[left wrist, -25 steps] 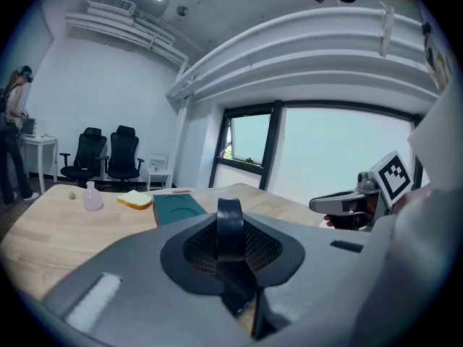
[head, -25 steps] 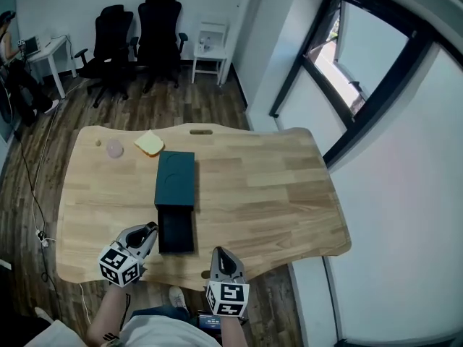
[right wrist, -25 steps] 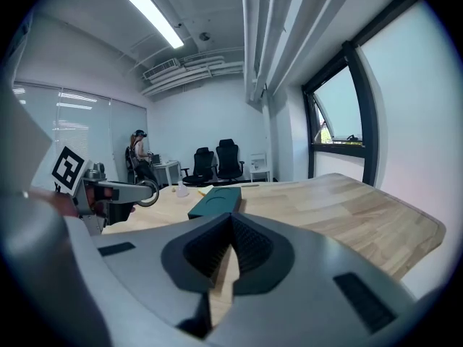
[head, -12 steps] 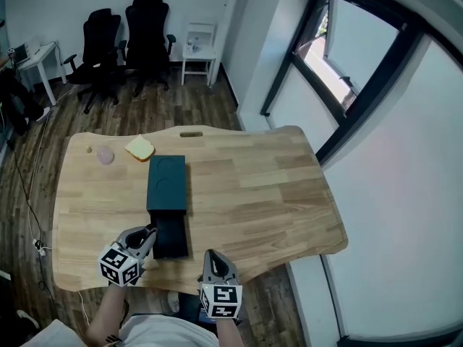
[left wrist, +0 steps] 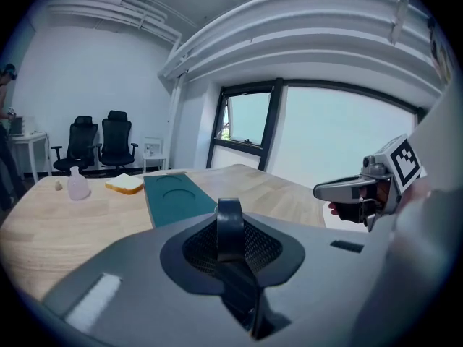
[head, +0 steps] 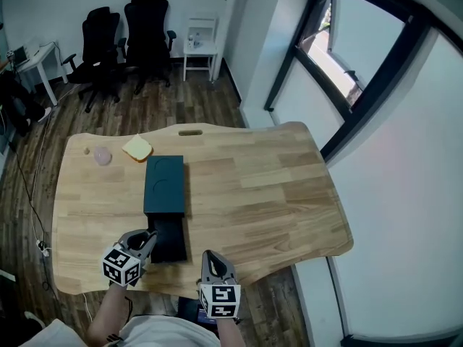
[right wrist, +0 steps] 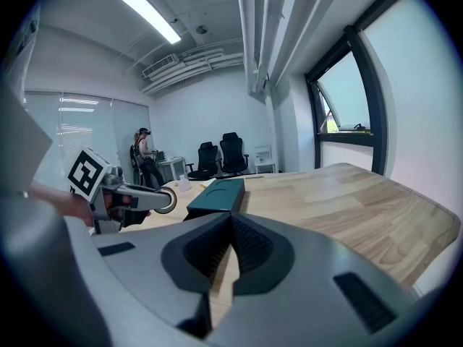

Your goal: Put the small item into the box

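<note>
head view: one box [head: 165, 186], two chairs [head: 148, 20]; left gripper [head: 148, 238] grips one ring [left wrist: 230, 226].

Left gripper [head: 150, 236], dark ring [left wrist: 230, 226] clamped: sunk a little toward the table [head: 275, 194]. Its tip now overlaps the left edge of the open drawer [head: 170, 243], lower left of frame; formerly just short of it.
Right gripper [head: 210, 257]: slightly lower and further left, bottom centre.
Box [head: 165, 186], office chairs [head: 148, 27]: drifted left in the head view.
</note>
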{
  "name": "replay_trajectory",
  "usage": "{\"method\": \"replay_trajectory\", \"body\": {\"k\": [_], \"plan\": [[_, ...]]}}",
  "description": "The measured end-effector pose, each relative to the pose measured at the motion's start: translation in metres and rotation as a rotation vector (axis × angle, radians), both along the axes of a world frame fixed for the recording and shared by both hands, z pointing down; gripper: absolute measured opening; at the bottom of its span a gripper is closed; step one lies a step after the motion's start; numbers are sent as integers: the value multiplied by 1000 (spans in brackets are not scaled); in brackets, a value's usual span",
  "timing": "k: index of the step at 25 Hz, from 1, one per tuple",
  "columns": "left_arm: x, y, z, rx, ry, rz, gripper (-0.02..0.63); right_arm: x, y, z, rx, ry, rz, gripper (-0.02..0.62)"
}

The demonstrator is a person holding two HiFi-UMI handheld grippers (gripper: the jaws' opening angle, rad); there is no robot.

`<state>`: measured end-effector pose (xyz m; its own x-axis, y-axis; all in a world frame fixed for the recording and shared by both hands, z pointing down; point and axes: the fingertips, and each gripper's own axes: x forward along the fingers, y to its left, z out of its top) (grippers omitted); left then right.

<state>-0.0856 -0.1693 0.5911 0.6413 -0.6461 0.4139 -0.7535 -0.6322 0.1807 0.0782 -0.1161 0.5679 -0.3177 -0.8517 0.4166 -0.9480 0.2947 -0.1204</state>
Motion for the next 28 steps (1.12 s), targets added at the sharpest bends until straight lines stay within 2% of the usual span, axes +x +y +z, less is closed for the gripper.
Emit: {"method": "replay_trajectory", "body": {"k": [5,11,16,23,28], "plan": [[4,-11,13,-26,-26,4,52,-1,-12,14,-32,-10,-12,5],[12,-20,34,-44,-109,33,53,6,-31,25,-66,-9,-21,5],[17,-27,50,-78,-130,47,54,10,-41,35,-96,-6,-27,5],[15,-38,79,-112,-289,72,54,11,-47,53,-135,10,-51,5],[15,-46,90,-136,-328,81,54,18,-46,63,-161,6,-39,5]]}}
